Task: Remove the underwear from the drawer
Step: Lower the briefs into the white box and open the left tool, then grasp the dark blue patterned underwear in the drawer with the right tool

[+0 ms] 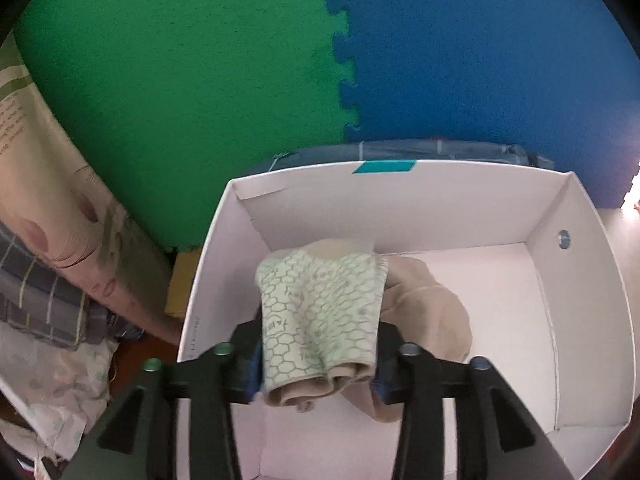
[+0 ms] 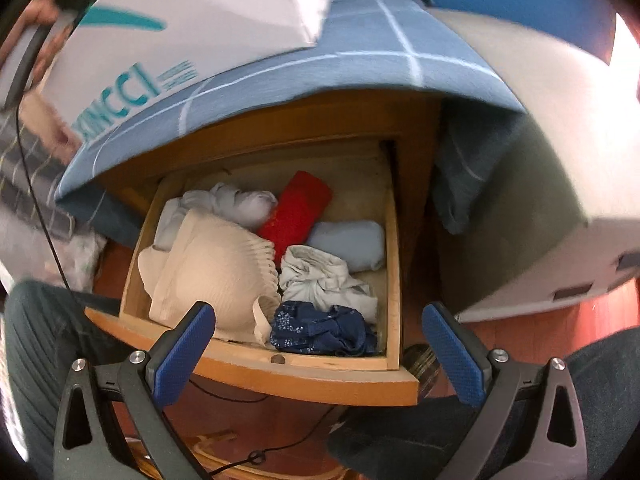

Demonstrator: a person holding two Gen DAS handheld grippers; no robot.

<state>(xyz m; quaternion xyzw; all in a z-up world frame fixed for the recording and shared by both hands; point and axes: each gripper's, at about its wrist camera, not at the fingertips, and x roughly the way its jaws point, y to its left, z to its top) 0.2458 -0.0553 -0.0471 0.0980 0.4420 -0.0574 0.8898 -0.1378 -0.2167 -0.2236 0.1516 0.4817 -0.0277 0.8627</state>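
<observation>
Hanging over the white box [image 1: 592, 280], your left gripper [image 1: 318, 364] has the patterned underwear [image 1: 320, 312] between loosened fingers; your right gripper [image 2: 316, 348] gapes empty above the near edge of the open drawer [image 2: 394, 280].

white box [image 1: 580, 280] on blue checked sheet [image 2: 360, 52] | green mat [image 1: 180, 100] joins blue mat [image 1: 480, 60] behind | floral bedding [image 1: 52, 200] left | jar [image 2: 420, 360] on floor

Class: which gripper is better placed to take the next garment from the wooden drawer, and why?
Right. The right gripper hangs open over the wooden drawer; the left gripper has a beige honeycomb-print garment between its fingers over the white cardboard box.
</observation>
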